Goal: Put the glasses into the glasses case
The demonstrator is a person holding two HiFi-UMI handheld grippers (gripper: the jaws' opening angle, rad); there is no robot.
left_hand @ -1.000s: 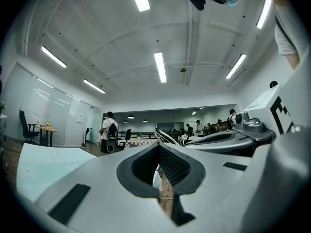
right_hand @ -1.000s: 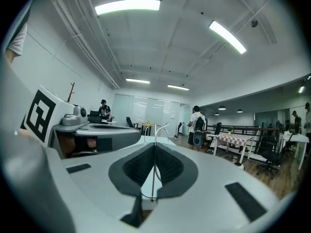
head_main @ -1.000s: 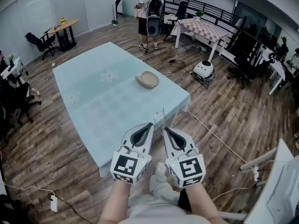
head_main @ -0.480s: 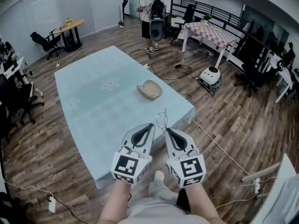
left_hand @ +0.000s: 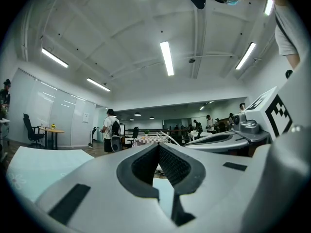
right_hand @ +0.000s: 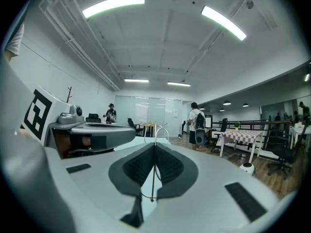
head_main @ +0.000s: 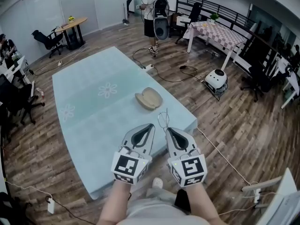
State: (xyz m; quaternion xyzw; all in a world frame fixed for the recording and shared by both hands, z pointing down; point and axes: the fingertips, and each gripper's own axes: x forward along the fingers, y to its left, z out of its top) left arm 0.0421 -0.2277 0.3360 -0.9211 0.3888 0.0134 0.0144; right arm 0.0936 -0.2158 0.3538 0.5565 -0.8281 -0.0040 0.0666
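The left hand-held gripper (head_main: 150, 126), low in the middle, is shut tight with nothing in it. Beside it, the right hand-held gripper (head_main: 167, 130) pinches the thin glasses (head_main: 162, 120). The glasses case (head_main: 149, 99) sits higher up on the worktop (head_main: 89, 111), apart from both.

Table: long rectangular table under a pale blue cloth with white flower prints (head_main: 93, 102), standing mid-room.
Floor: brown wood-plank floor (head_main: 243, 125); black cables (head_main: 171, 74) looping beyond the table's far corner.
Person: standing figure in white top with dark backpack (head_main: 155, 6), back turned, at the far end.
Back left: round wooden table (head_main: 74, 21), black office chair (head_main: 44, 37) beside it.
Back right: table with checked cloth (head_main: 216, 29); white domed device (head_main: 216, 81) on the floor nearby.
Lower left: white power strip (head_main: 50, 204) on the floor.
Ceiling: long white strip lights (left_hand: 166, 57).
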